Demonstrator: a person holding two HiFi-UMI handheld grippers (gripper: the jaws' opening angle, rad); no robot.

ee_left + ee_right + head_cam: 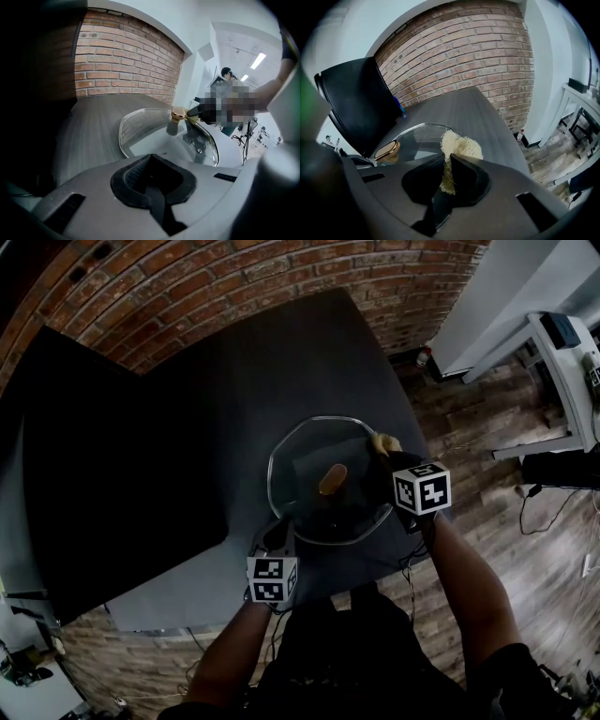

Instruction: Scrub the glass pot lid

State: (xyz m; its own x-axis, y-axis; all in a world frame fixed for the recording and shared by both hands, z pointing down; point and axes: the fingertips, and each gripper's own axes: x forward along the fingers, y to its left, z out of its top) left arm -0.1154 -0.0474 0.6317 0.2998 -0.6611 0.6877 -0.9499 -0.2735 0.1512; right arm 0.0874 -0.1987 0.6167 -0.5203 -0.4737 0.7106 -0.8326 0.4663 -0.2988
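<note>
1. Two tongs flank the glass pot lid [305, 451] lying on the dark desk [234, 371]; the left tongs [150, 157] pinch its near rim.
2. Right tongs [446, 157] are clamped on a pale fibre scrubber [461, 145] at the lid's far-right rim.

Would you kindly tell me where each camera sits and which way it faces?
Head view: on the person's head, looking down at the round golden-knobbed glass pot lid over the dark grey table; shows both forearms, left claw and right claw.
Left gripper view: on the left claw, looking across the lid toward the right claw; own jaws shut on the rim.
Right gripper view: on the right claw, facing the red brick wall; jaws pinch a pale fibrous scrubber.
Shared: both gripper views show the lid's knob.
</note>
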